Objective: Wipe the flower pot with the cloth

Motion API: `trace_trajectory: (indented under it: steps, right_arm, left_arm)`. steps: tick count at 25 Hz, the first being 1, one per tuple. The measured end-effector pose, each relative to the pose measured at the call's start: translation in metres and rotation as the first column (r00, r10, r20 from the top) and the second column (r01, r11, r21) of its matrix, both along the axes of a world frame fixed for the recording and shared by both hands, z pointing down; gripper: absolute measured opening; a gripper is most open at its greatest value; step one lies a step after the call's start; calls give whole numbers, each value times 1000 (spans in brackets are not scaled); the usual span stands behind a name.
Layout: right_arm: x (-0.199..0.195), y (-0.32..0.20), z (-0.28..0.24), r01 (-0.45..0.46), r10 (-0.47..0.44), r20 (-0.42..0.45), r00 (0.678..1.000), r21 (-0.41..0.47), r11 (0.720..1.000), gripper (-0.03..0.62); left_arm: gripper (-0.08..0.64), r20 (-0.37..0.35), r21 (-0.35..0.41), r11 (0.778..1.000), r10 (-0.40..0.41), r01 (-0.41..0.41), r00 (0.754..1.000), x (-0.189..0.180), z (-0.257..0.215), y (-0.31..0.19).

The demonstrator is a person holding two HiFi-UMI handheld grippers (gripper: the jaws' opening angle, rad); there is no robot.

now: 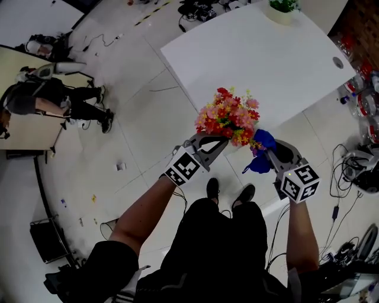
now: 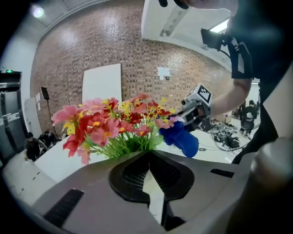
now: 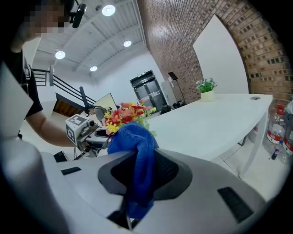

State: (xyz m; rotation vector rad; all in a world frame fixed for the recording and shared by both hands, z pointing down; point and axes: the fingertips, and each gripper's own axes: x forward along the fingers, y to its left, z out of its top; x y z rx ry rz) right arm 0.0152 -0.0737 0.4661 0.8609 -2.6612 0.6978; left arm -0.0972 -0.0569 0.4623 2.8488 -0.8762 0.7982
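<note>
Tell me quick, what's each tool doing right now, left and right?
Left tool: closed, gripping the flower pot by its rim.
Right tool: closed, holding the blue cloth.

Even, bright indoor light. 4 round ceiling lights [image 3: 108, 10] glare in the right gripper view; the white table [image 1: 254, 53] looks washed out in the head view. Fisheye bending and black corners frame both gripper views, whose near foreground is soft.
</note>
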Motion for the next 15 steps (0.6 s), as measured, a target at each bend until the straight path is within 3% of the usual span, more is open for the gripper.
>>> trace_trajectory:
  steps: [3,5,8,11,15]
  right_arm:
    - [3,2,-14,58,-58,-1,998,2,998,75]
    - [7,-2,-22,68,-68,6,998,-10,998,75]
    - [16,-8,-32,73,-73,0,997,-17,997,76]
    - [21,-14,-38,90,-90,-28,996,-16,996,75]
    - [37,-30,-52,107,-109,-51,993,-38,993,75]
  left_arm:
    - [2,132,30,999,11,-15,991,2,5,4]
    - [39,249,33,996,74,-85,966,8,12,8]
    - [72,370,23,986,144,-164,918,14,18,15]
    - [72,505,43,969,190,-244,842,15,23,19]
    - [72,669,53,936,226,-349,708,22,30,23]
